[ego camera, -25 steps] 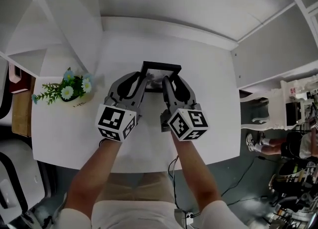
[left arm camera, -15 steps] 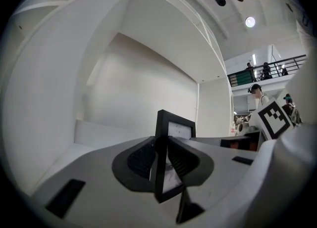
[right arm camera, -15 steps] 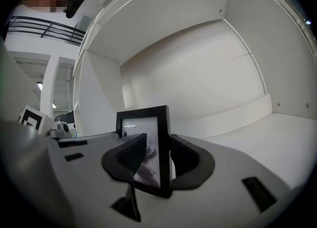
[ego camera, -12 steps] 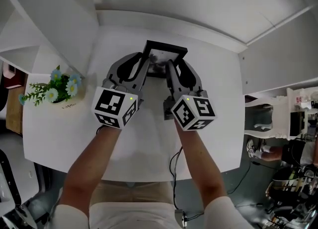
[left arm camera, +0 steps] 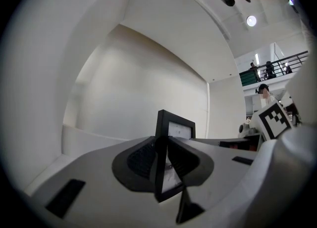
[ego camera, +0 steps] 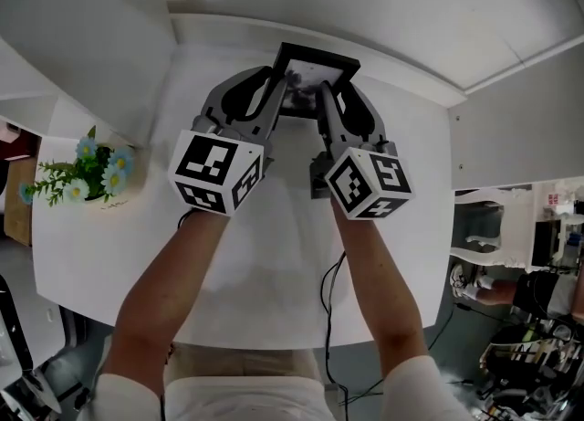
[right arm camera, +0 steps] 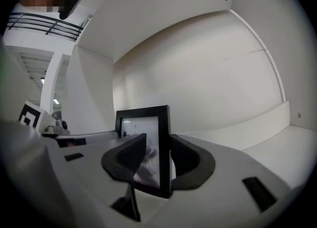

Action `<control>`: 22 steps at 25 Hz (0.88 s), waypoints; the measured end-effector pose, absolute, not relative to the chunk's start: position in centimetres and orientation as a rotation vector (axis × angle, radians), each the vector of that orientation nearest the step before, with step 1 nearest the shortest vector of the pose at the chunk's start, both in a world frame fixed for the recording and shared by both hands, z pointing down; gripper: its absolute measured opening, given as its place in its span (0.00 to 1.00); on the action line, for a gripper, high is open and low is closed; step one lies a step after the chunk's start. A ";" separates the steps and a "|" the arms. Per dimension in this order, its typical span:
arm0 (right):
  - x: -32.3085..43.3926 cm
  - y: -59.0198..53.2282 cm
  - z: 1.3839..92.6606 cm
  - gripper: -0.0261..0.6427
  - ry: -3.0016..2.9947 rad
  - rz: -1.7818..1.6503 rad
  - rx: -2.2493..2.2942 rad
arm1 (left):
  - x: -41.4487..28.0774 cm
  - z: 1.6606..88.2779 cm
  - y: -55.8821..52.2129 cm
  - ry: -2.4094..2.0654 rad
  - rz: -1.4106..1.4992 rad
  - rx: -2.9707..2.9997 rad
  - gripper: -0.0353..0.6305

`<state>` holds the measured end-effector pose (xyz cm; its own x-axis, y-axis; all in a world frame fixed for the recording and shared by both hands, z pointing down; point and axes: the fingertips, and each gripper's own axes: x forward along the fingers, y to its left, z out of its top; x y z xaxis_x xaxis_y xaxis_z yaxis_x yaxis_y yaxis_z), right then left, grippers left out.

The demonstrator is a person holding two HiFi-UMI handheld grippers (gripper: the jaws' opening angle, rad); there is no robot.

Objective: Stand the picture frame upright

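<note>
Holding the black rectangular picture frame point(ego camera: 315, 65) upright by its thin side edges, the left gripper point(ego camera: 276, 90) and the right gripper point(ego camera: 327, 98) each pinch it between dark ribbed fingers point(right arm camera: 190, 160), near the back of the smooth white surface point(ego camera: 274, 255). For a good result, I think both hands should lower it evenly, without any twist, and let go only when it rests steady. The frame looks hard and narrow, with glossy glass.
</note>
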<state>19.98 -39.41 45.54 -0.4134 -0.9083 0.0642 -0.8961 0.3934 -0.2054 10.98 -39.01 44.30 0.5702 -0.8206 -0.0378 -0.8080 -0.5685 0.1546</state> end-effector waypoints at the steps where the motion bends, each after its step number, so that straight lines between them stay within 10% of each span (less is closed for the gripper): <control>1: 20.0 -39.8 45.6 0.26 2.577 -0.318 -1.669 | 11.0 44.4 -39.4 -1.396 -0.162 2.672 0.18; 22: 19.8 -46.8 45.3 0.27 2.598 -0.243 -1.725 | 10.8 45.2 -46.8 -1.408 -0.206 2.621 0.18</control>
